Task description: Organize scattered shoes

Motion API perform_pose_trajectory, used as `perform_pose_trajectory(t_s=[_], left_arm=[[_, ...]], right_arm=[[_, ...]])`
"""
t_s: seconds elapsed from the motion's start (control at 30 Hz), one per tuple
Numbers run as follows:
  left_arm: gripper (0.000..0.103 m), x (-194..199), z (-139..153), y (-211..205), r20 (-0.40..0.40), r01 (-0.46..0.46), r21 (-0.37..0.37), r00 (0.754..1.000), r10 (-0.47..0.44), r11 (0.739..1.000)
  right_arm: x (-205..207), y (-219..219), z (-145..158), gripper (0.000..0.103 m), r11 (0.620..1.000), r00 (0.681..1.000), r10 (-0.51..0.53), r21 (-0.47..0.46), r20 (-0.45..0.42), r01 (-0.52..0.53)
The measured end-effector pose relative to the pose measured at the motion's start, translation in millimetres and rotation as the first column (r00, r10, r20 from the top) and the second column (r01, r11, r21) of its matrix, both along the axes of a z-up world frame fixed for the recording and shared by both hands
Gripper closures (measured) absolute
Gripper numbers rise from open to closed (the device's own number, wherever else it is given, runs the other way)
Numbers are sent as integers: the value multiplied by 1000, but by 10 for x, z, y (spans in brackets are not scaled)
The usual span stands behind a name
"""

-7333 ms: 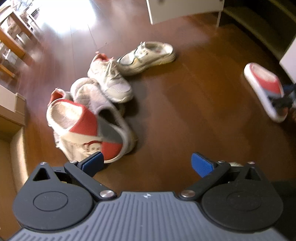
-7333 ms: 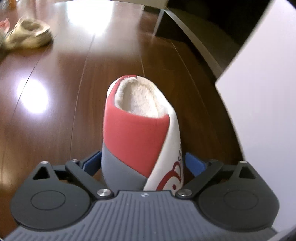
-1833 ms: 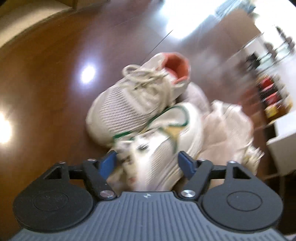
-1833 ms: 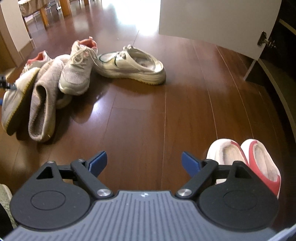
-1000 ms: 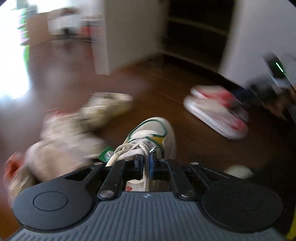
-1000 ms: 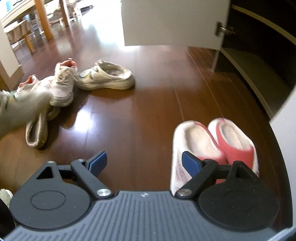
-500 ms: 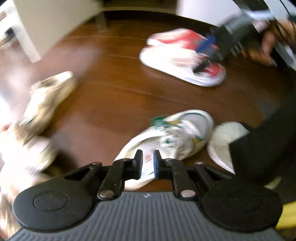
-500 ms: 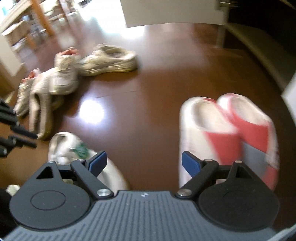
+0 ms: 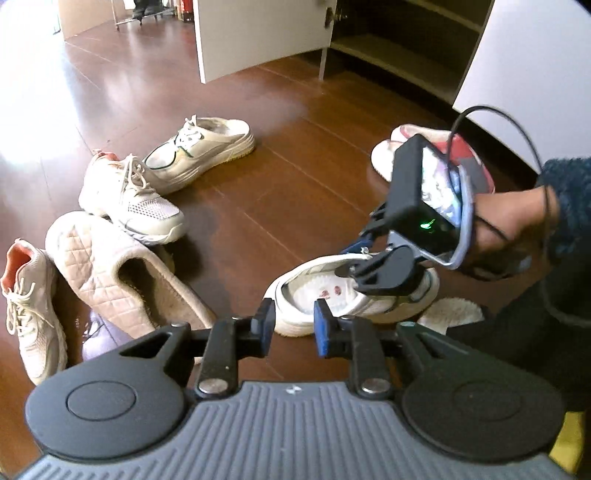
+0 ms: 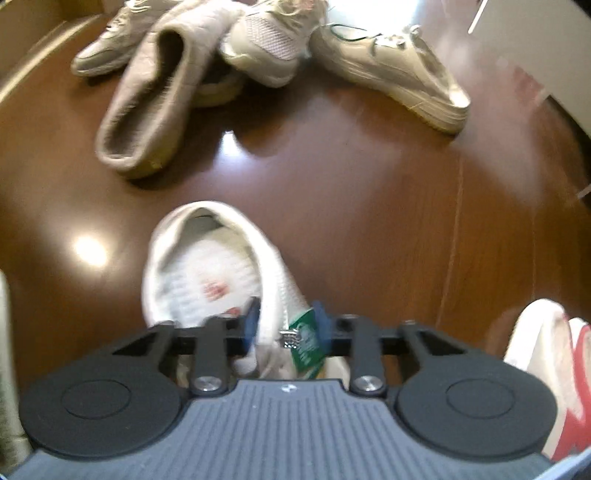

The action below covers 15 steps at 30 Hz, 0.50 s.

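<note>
A white sneaker with green trim (image 9: 332, 295) lies on the wooden floor, heel toward my left gripper (image 9: 291, 325). The left jaws are opening; nothing is pressed between them, and the heel shows just beyond the gap. My right gripper (image 9: 356, 264) comes in from the right, held by a person's hand (image 9: 509, 236). In the right wrist view it (image 10: 284, 325) is shut on the side wall of the sneaker (image 10: 207, 254), beside its green tag (image 10: 304, 343). The matching sneaker (image 9: 199, 147) lies farther back.
A mesh sneaker (image 9: 133, 199), a quilted beige slipper (image 9: 118, 277) and another sneaker (image 9: 29, 306) lie heaped at the left. Red-and-white slippers (image 10: 546, 369) stand at the right. A cabinet with open shelves (image 9: 406, 51) and its door (image 9: 258, 33) stand behind. A white fluffy thing (image 9: 450, 314) lies beside a dark leg.
My left gripper has let go of the sneaker, which now lies on the floor, and its jaws have widened. My right gripper came down from the slippers and shut on that sneaker.
</note>
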<state>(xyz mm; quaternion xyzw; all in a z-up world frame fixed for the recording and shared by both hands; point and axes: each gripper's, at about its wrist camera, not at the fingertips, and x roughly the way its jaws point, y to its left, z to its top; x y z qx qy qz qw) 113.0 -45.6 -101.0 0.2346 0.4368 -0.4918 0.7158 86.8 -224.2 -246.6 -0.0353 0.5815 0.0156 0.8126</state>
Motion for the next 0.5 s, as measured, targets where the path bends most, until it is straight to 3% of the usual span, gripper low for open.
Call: perform_pose_trajectory(t_s=[0.13, 0.23, 0.43, 0.5], left_arm=[[76, 59, -22, -29, -15, -8, -4, 1000, 8, 1000], [76, 88, -44, -74, -24, -9, -5, 1000, 9, 1000], [76, 161, -132, -303, -24, 12, 30, 1000, -11, 999], [76, 210, -140, -385, -22, 14, 29, 1000, -13, 999]], right_arm=[[-84, -301, 146, 89, 987, 993, -92, 136, 80, 81], [-181, -607, 320, 89, 969, 969, -176, 202, 174, 140], [-15, -1594, 741, 89, 870, 844, -460, 329, 276, 366], [144, -2040, 868, 89, 826, 784, -543, 359, 301, 434]])
